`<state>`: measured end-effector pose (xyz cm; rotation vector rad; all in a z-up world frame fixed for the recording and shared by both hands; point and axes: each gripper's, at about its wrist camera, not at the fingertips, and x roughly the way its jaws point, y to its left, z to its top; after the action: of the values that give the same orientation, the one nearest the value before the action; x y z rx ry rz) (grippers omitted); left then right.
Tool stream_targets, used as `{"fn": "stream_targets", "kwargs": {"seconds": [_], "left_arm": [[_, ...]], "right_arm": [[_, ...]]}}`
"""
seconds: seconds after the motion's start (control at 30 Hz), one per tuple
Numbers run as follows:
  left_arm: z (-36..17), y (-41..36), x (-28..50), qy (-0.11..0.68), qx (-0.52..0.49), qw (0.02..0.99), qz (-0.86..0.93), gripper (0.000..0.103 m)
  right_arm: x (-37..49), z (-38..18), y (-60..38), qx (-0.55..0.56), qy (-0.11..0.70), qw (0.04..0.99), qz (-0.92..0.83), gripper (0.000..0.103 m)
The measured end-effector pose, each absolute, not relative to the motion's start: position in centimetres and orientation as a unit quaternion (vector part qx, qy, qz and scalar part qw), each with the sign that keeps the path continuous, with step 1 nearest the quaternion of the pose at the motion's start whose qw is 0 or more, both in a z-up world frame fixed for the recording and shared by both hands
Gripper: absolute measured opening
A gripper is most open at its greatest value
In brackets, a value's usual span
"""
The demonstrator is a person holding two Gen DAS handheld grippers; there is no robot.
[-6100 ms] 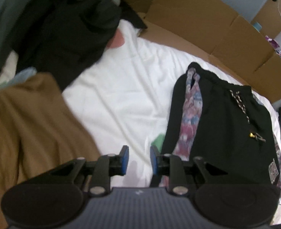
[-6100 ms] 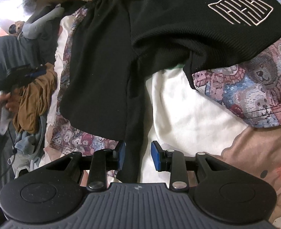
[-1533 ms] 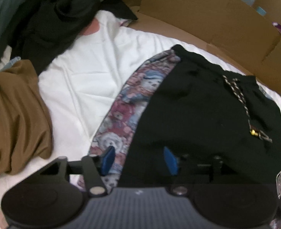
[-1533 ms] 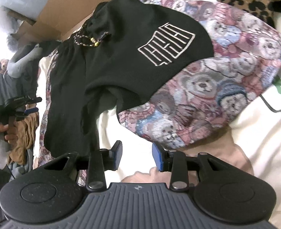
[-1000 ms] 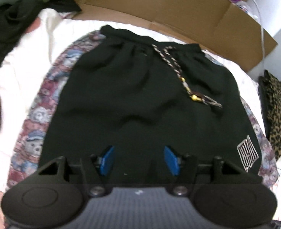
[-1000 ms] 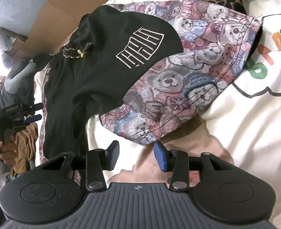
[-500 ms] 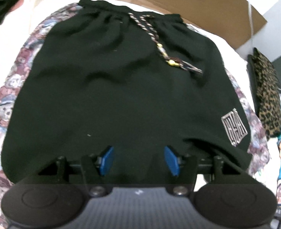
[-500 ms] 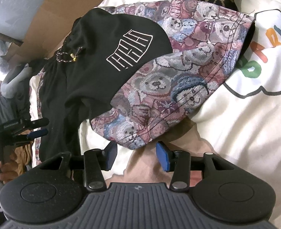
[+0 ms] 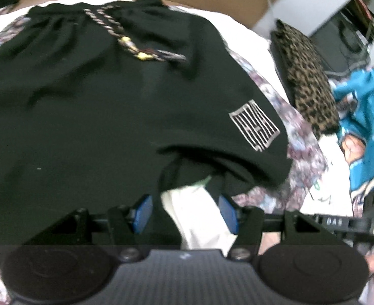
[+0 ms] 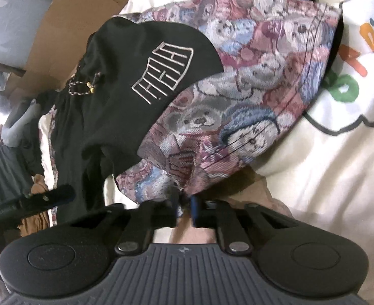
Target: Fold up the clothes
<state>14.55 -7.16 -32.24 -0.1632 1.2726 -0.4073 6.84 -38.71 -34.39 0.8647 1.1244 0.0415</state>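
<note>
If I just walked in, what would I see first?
Big black shorts fill the middle, with a white stitched logo near one leg hem. Teddy-bear patterned fabric pokes out beneath them, and the right gripper pinches its corner. A leopard-print cushion sits off to the right.

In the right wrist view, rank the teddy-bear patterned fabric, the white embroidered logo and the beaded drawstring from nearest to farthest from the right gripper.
From the right gripper:
1. Teddy-bear patterned fabric, pinched at its hem.
2. White embroidered logo on the black shorts, upper left.
3. Beaded drawstring, far left.
</note>
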Motion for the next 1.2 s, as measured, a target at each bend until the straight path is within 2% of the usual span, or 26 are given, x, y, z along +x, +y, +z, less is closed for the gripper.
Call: {"fn": "stream_targets", "kwargs": {"seconds": [0.33, 0.7, 0.9, 0.97, 1.03, 1.2], "left_arm": [[-35.4, -9.8, 15.0, 0.608, -0.064, 0.765, -0.202, 0.062], [-37.0, -12.4, 16.6, 0.609, -0.079, 0.756, -0.228, 0.07], [-37.4, -13.5, 16.4, 0.605, -0.089, 0.754, -0.238, 0.07], [-37.5, -13.5, 16.2, 0.604, -0.105, 0.753, -0.24, 0.068], [-37.7, -13.2, 16.0, 0.608, -0.131, 0.745, -0.242, 0.059], [-38.3, -13.1, 15.5, 0.62, -0.169, 0.727, -0.242, 0.052]], "right_arm": [[8.1, -31.9, -41.3, 0.413, 0.474, 0.777, 0.011, 0.001], [12.2, -32.5, -44.3, 0.41, 0.458, 0.789, -0.011, 0.001], [13.8, -33.3, -44.8, 0.401, 0.461, 0.792, -0.018, 0.001], [14.2, -33.5, -44.9, 0.398, 0.462, 0.792, -0.02, 0.001], [14.3, -33.5, -45.1, 0.397, 0.461, 0.793, -0.022, 0.001], [14.3, -33.7, -45.8, 0.398, 0.459, 0.794, -0.029, 0.001]]}}
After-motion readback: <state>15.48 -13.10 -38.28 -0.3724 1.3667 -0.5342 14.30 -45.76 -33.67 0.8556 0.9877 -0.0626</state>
